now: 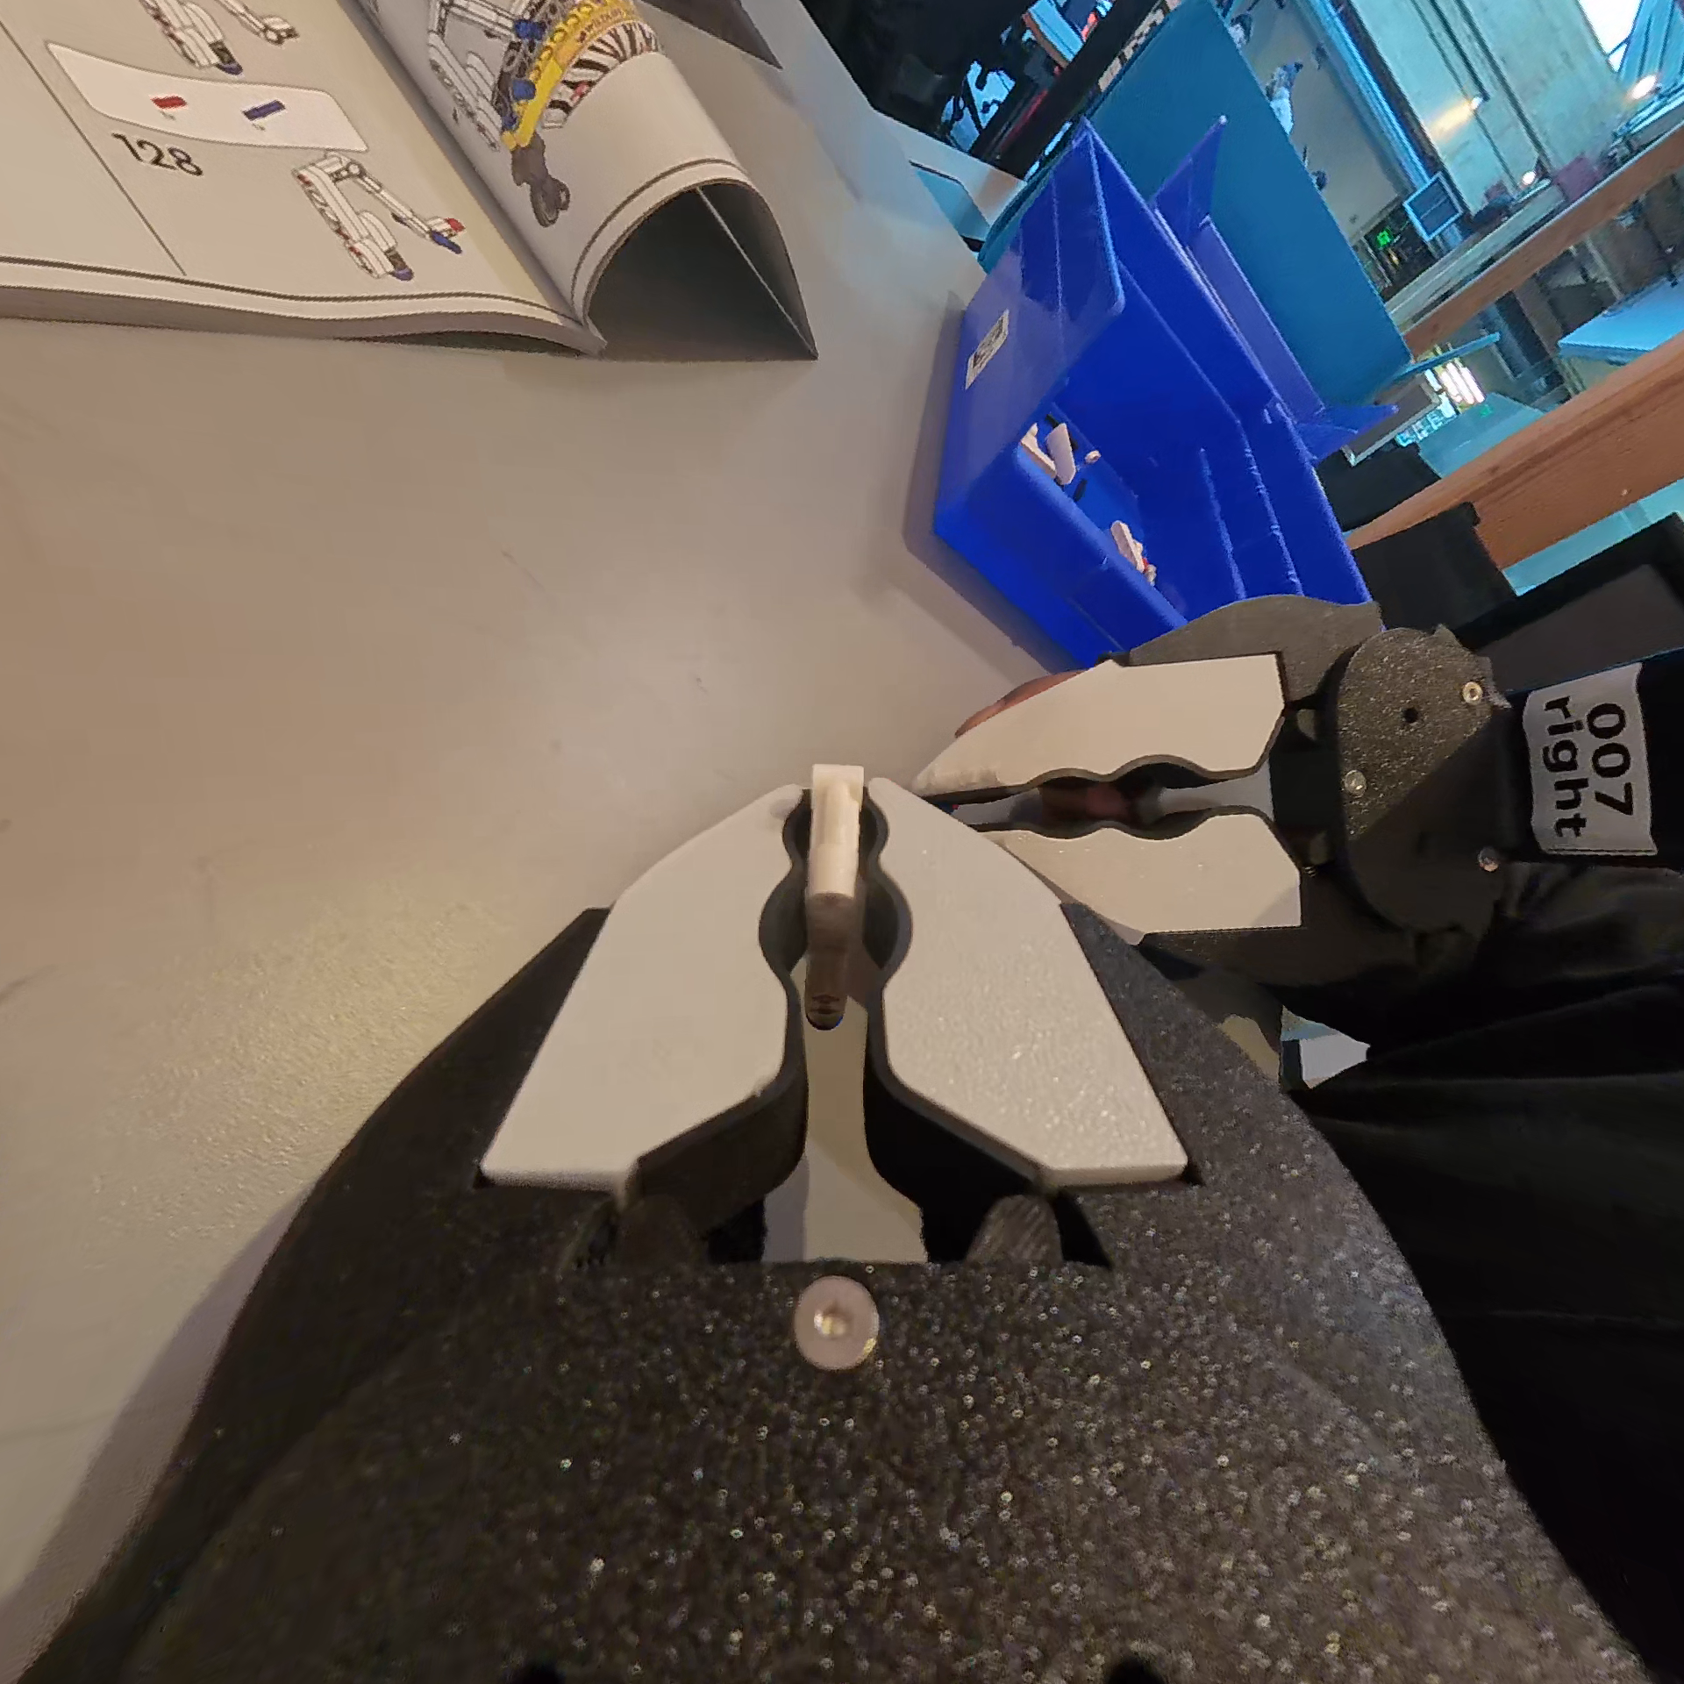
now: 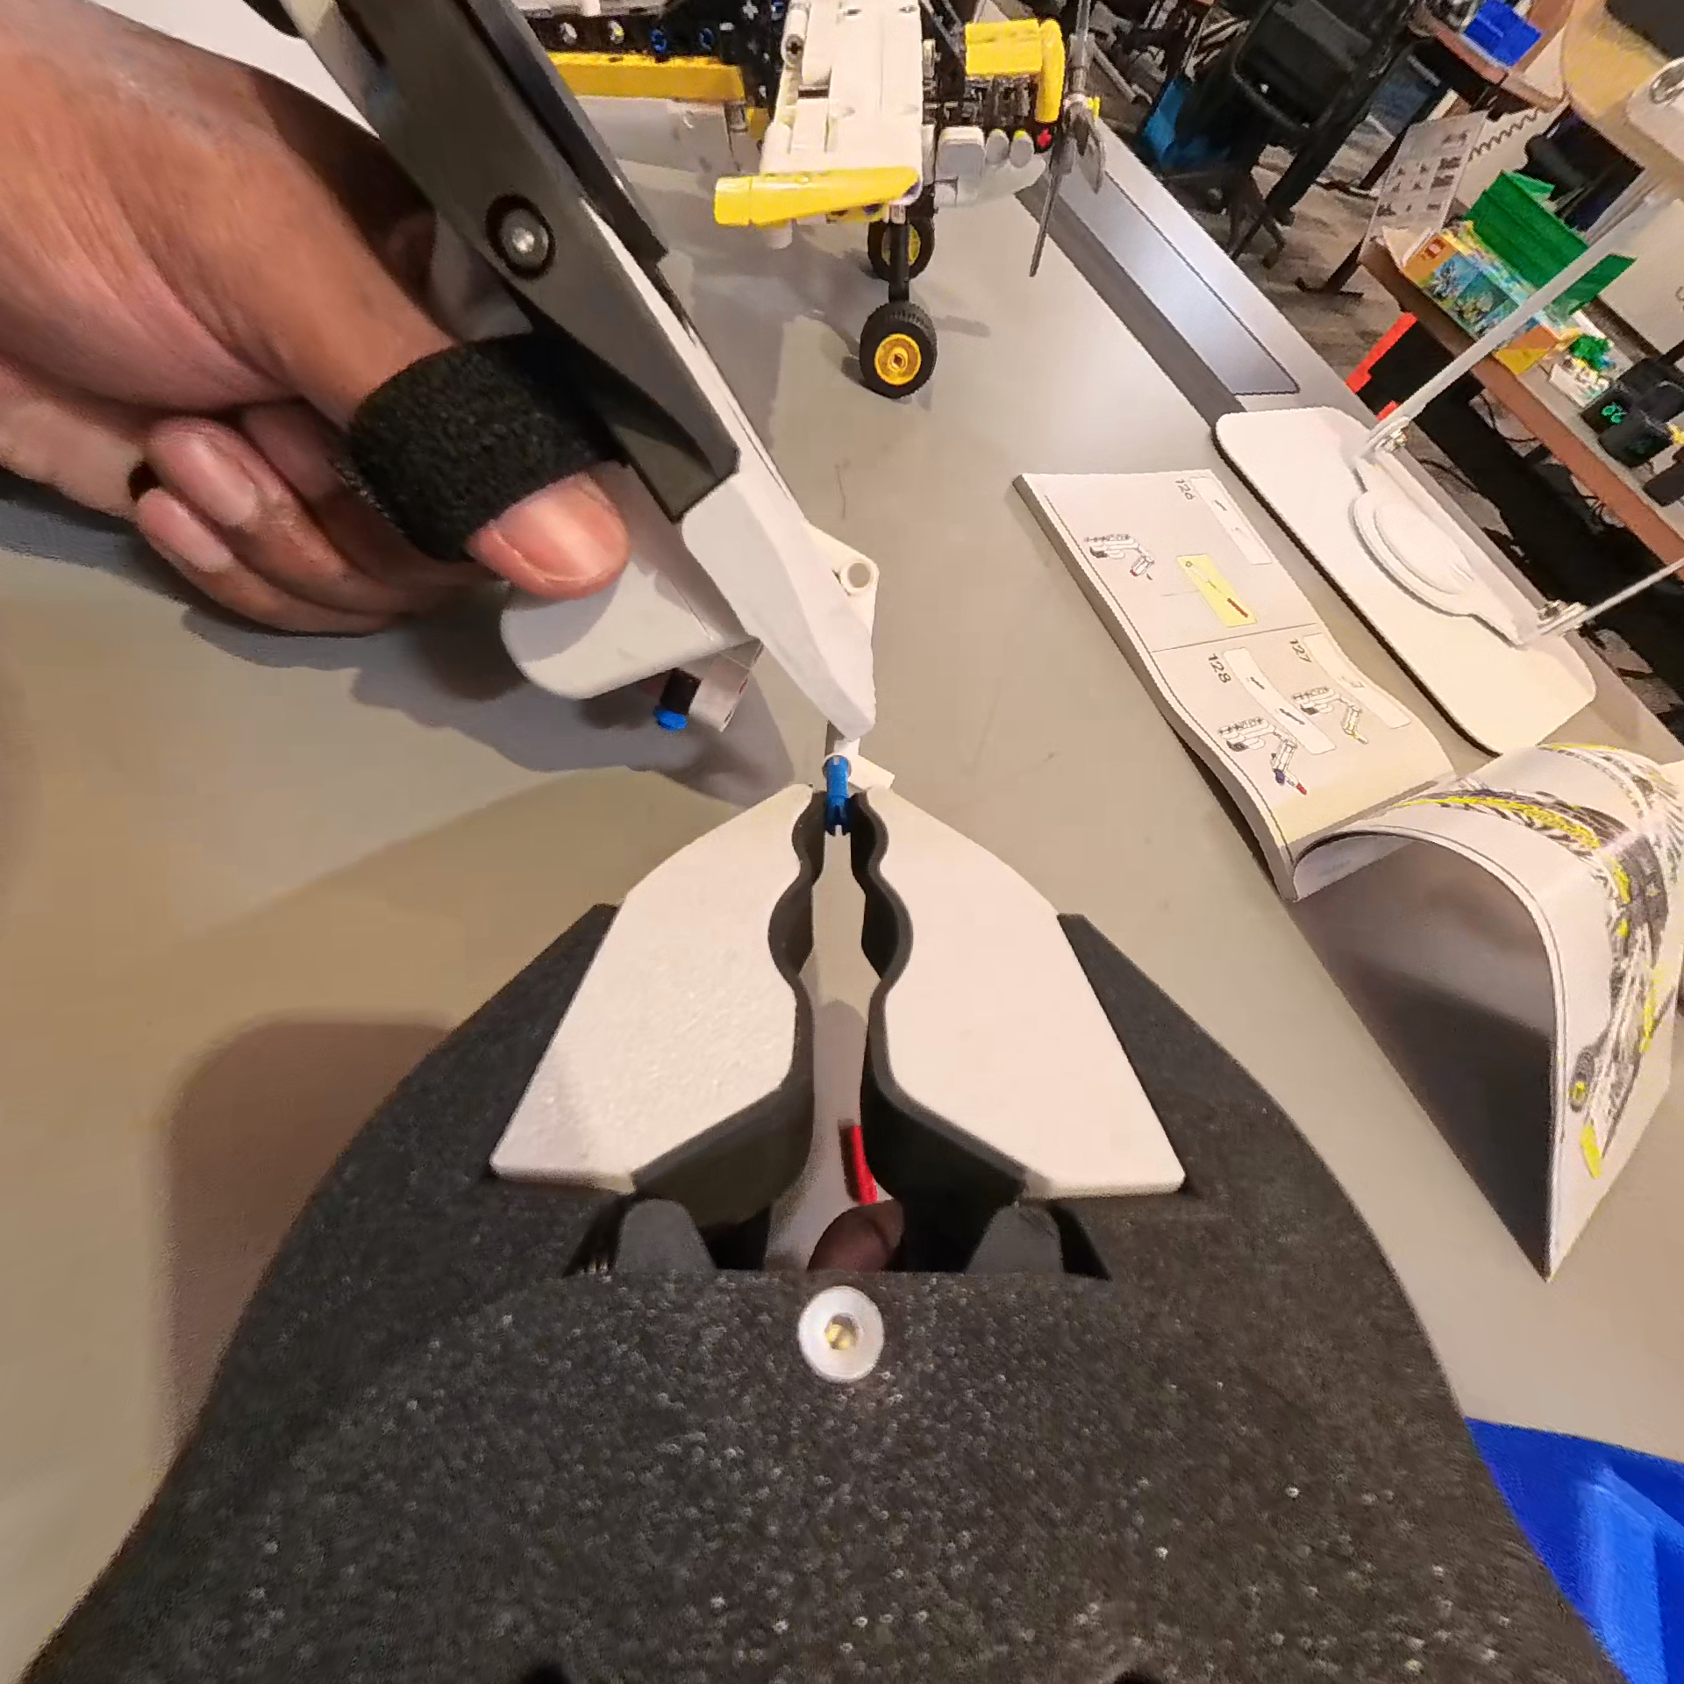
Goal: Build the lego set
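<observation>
In the left wrist view my left gripper (image 1: 836, 788) is shut on a small white brick beam (image 1: 836, 829) that stands upright between the pads, its end poking past the tips. My right gripper (image 1: 939, 791) comes in from the right, its tips close beside the left tips. In the right wrist view my right gripper (image 2: 836, 797) is shut on a small blue pin (image 2: 835, 802) at its very tips. The pin's front end meets the lower end of the white beam (image 2: 858, 576), which the left gripper (image 2: 852, 720) holds from the upper left. A person's hand (image 2: 228, 319) grips the left tool.
An open instruction booklet (image 1: 273, 182) lies on the grey table (image 1: 364, 638); it also shows at the right (image 2: 1230, 656). A blue parts bin (image 1: 1139, 410) stands at the table's edge. A yellow and white brick aircraft model (image 2: 847, 118) and a white stand base (image 2: 1403, 565) lie beyond.
</observation>
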### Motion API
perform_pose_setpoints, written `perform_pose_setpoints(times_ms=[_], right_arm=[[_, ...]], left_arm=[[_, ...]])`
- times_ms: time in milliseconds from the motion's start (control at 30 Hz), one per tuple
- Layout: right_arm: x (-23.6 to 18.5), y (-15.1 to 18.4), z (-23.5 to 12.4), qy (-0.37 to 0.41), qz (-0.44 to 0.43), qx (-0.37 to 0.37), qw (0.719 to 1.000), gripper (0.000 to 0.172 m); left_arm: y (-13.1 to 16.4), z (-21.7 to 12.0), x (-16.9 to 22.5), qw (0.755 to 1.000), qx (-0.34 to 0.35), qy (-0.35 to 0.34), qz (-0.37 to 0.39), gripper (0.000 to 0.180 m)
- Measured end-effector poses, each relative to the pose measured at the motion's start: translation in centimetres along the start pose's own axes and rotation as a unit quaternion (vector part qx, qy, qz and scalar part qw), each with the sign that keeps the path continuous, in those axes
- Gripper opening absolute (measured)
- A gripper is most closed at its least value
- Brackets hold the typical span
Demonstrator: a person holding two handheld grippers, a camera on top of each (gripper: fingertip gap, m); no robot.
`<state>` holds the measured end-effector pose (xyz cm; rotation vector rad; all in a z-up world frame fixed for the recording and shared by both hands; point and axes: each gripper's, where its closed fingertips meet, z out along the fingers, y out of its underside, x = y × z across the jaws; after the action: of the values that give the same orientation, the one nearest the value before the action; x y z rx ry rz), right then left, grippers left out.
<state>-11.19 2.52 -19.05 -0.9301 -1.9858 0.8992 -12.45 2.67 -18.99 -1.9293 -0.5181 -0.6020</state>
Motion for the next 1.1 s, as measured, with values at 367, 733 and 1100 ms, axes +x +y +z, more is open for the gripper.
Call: perform_pose_setpoints(times_ms=[367,733,1100], right_arm=[[0.0,0.4,0.2,-0.004,0.021,-0.009,1.0,0.005],[-0.2,1.4,0.5,-0.007,0.015,-0.044,0.999,0.005],[-0.4,2.0,0.4,-0.019,0.028,-0.068,0.997,0.004]], left_arm=[[0.0,0.0,0.2,1.0,0.003,0.003,0.009,0.008],[0.1,0.0,0.4,1.0,0.003,0.003,0.019,0.008],[0.3,0.1,1.3,0.997,0.006,-0.004,0.08,0.008]])
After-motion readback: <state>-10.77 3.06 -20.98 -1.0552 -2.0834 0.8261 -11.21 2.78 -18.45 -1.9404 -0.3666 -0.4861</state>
